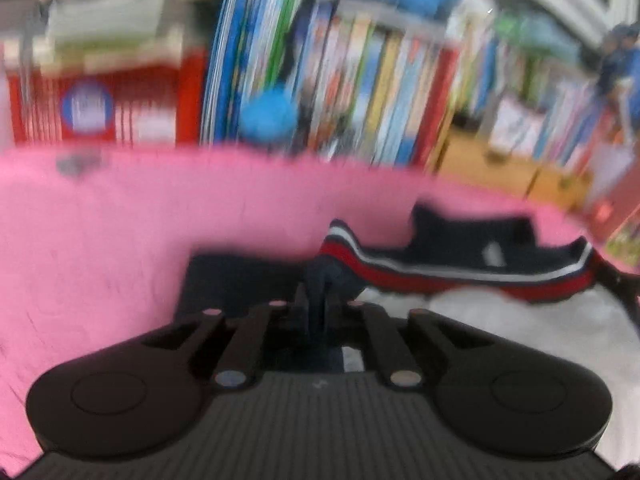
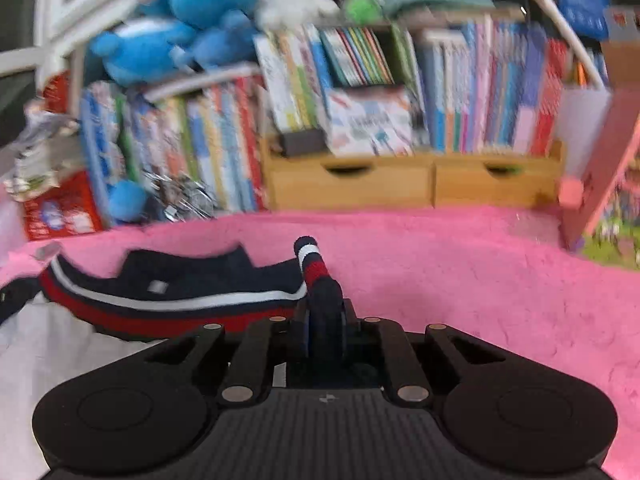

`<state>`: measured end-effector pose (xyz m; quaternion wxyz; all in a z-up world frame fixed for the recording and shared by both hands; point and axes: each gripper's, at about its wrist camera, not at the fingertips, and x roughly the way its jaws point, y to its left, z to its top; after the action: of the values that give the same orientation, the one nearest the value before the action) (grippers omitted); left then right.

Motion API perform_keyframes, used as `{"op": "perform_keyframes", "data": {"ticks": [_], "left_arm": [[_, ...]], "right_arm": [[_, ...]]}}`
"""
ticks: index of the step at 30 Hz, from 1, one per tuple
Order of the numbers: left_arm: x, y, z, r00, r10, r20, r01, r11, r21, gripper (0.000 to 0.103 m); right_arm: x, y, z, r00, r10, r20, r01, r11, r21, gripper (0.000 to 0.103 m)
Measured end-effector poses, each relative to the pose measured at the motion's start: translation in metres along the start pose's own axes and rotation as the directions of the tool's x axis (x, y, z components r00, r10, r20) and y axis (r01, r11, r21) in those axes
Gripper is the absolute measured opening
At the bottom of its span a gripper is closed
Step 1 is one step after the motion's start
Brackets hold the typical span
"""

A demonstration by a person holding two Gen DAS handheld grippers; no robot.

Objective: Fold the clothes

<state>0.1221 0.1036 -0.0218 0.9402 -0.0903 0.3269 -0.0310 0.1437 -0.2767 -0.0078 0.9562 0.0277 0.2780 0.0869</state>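
Claws (image 1: 316, 312) (image 2: 326, 332) apparently both pinching the sweater (image 2: 180, 300)

Even bright indoor light; heavy motion blur, fisheye bending at edges.

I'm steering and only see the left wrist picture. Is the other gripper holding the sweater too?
Observer: Yes. The right gripper is shut on the navy sweater, at a striped cuff that sticks up past its fingers.
Operator: What's on the right of it?
Observer: Bare pink blanket, reaching back to the shelf.
Operator: What's at the back there?
Observer: Two wooden drawers under the rows of books.
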Motion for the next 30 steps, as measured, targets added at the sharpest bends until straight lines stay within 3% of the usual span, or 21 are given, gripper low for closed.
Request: {"op": "perform_keyframes", "data": {"ticks": [2,4,5,6,8,10,14,17,19,21,22,25,27,30], "left_arm": [[0.006,0.007,-0.006,1.000,-0.003,-0.023,0.002,1.000,-0.030,0.019],[-0.009,0.015,-0.007,1.000,-0.001,-0.008,0.000,0.998,-0.068,0.021],[-0.018,0.016,-0.006,1.000,0.008,0.018,-0.007,0.997,-0.071,0.022],[-0.028,0.016,-0.004,0.999,0.018,0.044,-0.014,0.997,-0.074,0.022],[-0.055,0.014,-0.004,0.993,0.038,0.109,-0.030,0.997,-0.066,0.022],[-0.078,0.003,-0.003,0.988,0.024,0.154,-0.020,0.999,-0.033,0.019],[-0.120,-0.042,-0.018,0.980,-0.141,0.144,0.129,0.988,0.090,0.018],[-0.139,-0.087,-0.042,0.950,-0.309,0.053,0.294,0.937,0.189,0.018],[-0.138,-0.122,-0.062,0.932,-0.359,-0.048,0.359,0.898,0.254,0.020],[-0.124,-0.152,-0.079,0.932,-0.345,-0.111,0.362,0.875,0.322,0.020],[-0.111,-0.157,-0.079,0.940,-0.320,-0.121,0.342,0.880,0.328,0.020],[-0.071,-0.173,-0.079,0.959,-0.244,-0.147,0.281,0.895,0.346,0.018],[-0.035,-0.175,-0.060,0.975,-0.153,-0.161,0.198,0.929,0.314,0.015],[0.012,-0.174,-0.025,0.983,-0.059,-0.175,0.107,0.954,0.280,0.015]], "right_arm": [[0.025,-0.005,-0.011,0.996,-0.054,-0.073,0.055,0.998,0.018,0.031],[0.029,-0.009,-0.016,0.994,-0.069,-0.089,0.074,0.996,0.058,0.039],[0.025,-0.011,-0.015,0.994,-0.078,-0.083,0.084,0.994,0.076,0.054],[0.015,-0.012,-0.013,0.992,-0.105,-0.067,0.110,0.990,0.084,0.062],[-0.011,-0.011,-0.013,0.990,-0.144,0.001,0.143,0.986,0.091,0.067],[-0.045,-0.002,-0.018,0.990,-0.122,0.071,0.114,0.987,0.115,0.067],[-0.111,0.045,-0.051,0.988,0.023,0.156,-0.033,0.998,0.059,0.060],[-0.149,0.080,-0.087,0.980,0.073,0.182,-0.067,0.997,-0.038,0.055],[-0.159,0.090,-0.104,0.984,0.062,0.169,-0.052,0.996,-0.066,0.055],[-0.163,0.093,-0.114,0.988,0.059,0.141,-0.050,0.997,-0.065,0.049],[-0.164,0.093,-0.118,0.990,0.065,0.124,-0.059,0.997,-0.054,0.043],[-0.169,0.092,-0.127,0.993,0.086,0.077,-0.084,0.996,-0.026,0.014],[-0.171,0.095,-0.134,0.994,0.094,0.052,-0.093,0.995,-0.027,0.014],[-0.172,0.097,-0.138,0.997,0.077,0.023,-0.076,0.996,-0.040,0.014]]}}
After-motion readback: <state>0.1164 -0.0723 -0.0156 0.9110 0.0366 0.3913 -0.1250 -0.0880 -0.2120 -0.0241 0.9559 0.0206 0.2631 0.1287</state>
